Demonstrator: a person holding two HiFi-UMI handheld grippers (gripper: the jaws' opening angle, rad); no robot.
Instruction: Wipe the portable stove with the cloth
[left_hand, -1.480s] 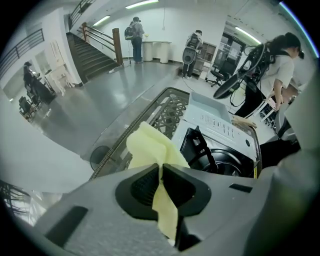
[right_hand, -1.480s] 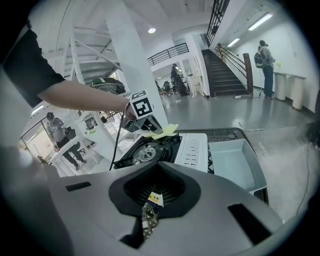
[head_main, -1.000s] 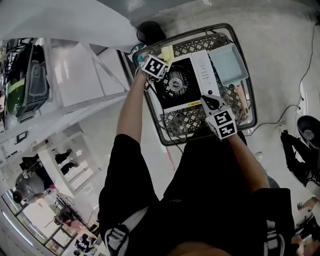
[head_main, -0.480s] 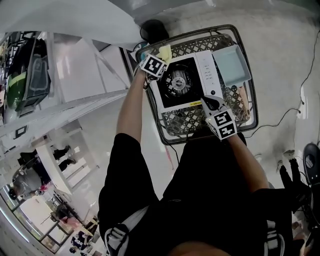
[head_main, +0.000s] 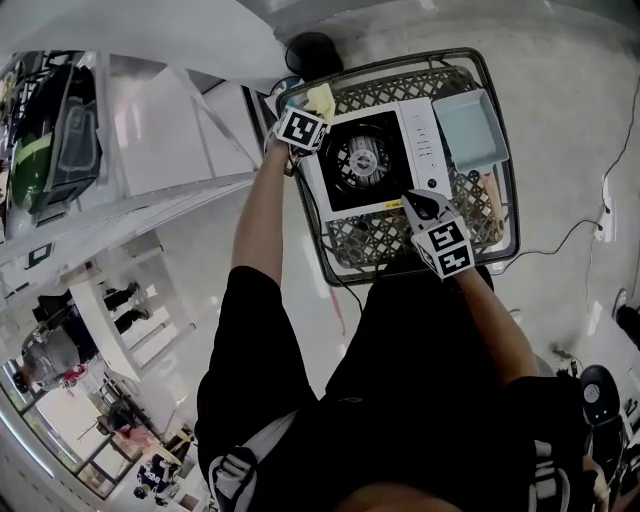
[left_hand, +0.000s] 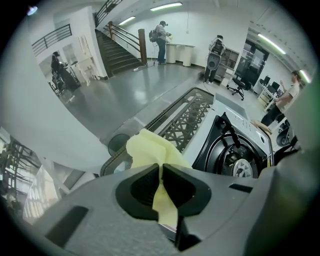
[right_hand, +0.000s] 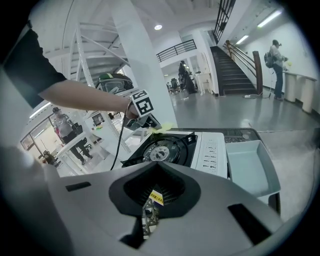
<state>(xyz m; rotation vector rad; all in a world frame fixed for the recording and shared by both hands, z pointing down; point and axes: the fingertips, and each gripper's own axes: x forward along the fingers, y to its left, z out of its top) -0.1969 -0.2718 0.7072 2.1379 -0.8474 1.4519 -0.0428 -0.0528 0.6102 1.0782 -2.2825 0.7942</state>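
Head view: grey floor (head_main: 560, 90) beneath everything. A lattice basket (head_main: 375, 238) with a dark rim stands ahead of me, on the near right of white shelving (head_main: 150, 150).

The stove (head_main: 365, 160) lies in the basket, turned a little askew to the rim. Black burner well on its left, white control panel on its right. It fills most of the basket's middle and left.

A grey-blue tray (head_main: 468, 130) sits just right of the stove at the far right of the basket, touching or nearly touching the panel edge.

My left gripper (left_hand: 162, 175) is at the stove's far left corner, arm stretched out over the basket's left rim. Jaws are pressed together on the cloth (left_hand: 150, 150), which is pale yellow. One fold stands up beyond the jaw tips and a strip hangs between them. From the head view the cloth lies over the far left corner of the basket, right at the stove's edge; I cannot tell if it touches the stove top.

My right gripper (right_hand: 152, 197) is at the stove's near right corner. Jaws are drawn in to a narrow slit. Through it I see lattice and a small yellow label (right_hand: 157, 198). I cannot tell whether they nip the stove's edge.
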